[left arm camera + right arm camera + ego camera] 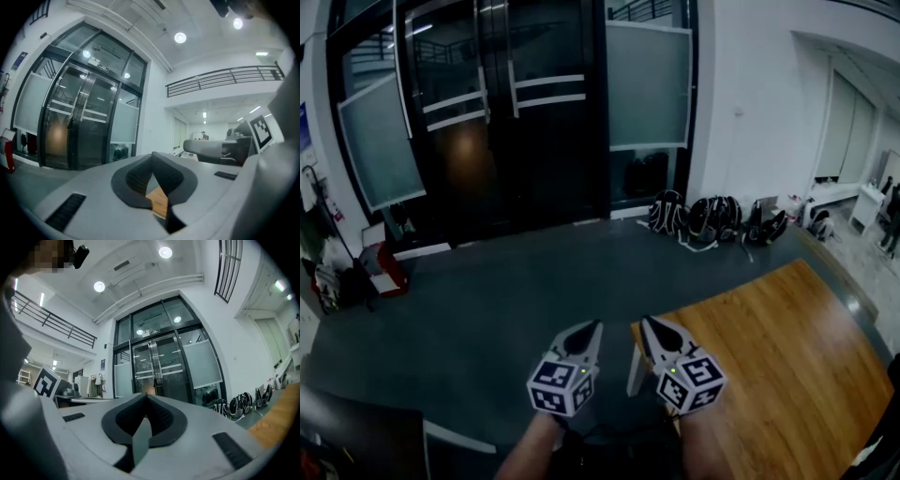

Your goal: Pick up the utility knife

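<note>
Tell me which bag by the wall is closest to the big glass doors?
The black bag at the row's left end. It sits right beside the glass doors; the other bags sit further right along the white wall.

Two tools (left tool [594,325], right tool [646,322]), one wooden table [773,361].

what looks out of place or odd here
Nothing looks spilled, broken or askew. The black backpacks sit in a row on the dark floor; the left gripper and right gripper are shut and empty. No utility knife is in view.
</note>
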{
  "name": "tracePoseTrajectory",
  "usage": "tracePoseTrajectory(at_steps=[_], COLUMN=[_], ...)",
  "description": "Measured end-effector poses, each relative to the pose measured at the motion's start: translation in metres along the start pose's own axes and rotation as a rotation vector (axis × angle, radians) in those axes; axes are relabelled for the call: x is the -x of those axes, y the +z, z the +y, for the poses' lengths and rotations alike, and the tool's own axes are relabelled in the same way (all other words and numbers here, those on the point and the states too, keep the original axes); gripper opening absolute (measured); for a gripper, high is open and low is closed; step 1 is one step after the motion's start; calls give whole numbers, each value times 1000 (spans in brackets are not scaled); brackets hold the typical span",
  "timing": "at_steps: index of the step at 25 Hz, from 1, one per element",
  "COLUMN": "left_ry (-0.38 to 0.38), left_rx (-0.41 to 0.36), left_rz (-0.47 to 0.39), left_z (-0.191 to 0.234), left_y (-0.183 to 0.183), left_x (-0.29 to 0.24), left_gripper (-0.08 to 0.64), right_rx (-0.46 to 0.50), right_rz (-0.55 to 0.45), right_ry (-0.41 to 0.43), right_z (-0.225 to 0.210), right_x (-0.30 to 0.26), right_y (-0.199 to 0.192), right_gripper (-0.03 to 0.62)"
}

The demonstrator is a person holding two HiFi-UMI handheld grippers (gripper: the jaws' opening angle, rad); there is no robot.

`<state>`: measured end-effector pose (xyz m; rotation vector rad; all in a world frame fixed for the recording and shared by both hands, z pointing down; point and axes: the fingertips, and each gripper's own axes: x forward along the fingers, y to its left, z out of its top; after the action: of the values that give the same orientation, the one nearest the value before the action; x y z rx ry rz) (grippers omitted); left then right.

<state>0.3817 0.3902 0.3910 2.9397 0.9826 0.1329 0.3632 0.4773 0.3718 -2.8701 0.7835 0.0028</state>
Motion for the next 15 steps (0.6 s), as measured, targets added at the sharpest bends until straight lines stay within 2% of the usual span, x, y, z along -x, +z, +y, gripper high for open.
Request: tracePoseTrajectory(at_steps=[6,15], left_ry=[52,239], left_rx=[1,4], left_rz=[0,-10], left_z=[13,72], left_y=[1,3], left_x=[14,82], left_gripper=[6,6], right_rx=[-3,-10], right_rz=[15,45], right_ry=[47,232], right_z=[12,79], right_x=[-6,-47], right_y=[-3,-18], right_gripper=[9,9])
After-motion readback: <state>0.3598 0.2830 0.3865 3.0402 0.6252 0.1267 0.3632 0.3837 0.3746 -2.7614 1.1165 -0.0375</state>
